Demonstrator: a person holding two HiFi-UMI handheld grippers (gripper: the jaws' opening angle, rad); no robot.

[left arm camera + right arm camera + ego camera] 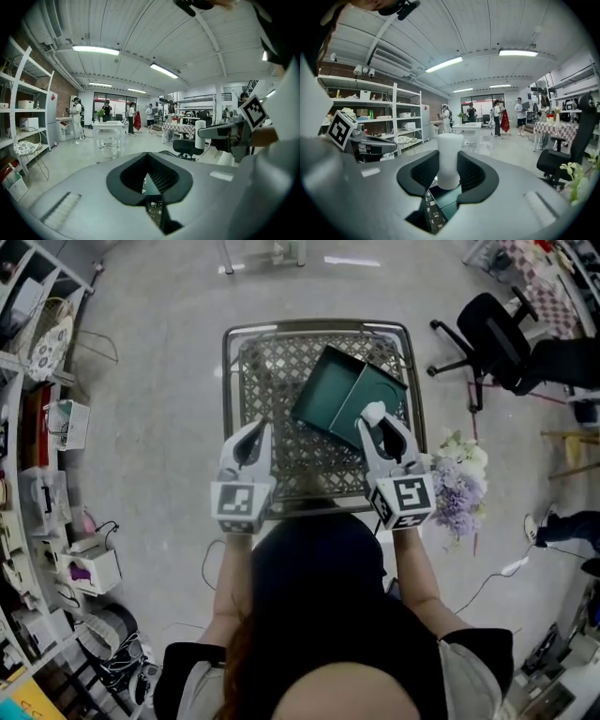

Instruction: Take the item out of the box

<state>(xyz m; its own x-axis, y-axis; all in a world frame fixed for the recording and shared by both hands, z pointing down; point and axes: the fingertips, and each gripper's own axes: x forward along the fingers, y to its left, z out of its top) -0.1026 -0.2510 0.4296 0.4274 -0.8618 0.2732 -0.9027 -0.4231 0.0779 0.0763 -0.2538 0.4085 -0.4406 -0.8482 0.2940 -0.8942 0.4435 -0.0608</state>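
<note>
Right claw [449, 174] clamps white cylinder [450, 152] | left claw [148, 161] closed

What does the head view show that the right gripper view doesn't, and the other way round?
Only the head view: the cart's full rim and the person's forearms. Only the right gripper view: the shelves, the ceiling lights and people standing far off. Both: the right tool shut on the white cylinder, the green box below it, the left tool and the office chair.
</note>
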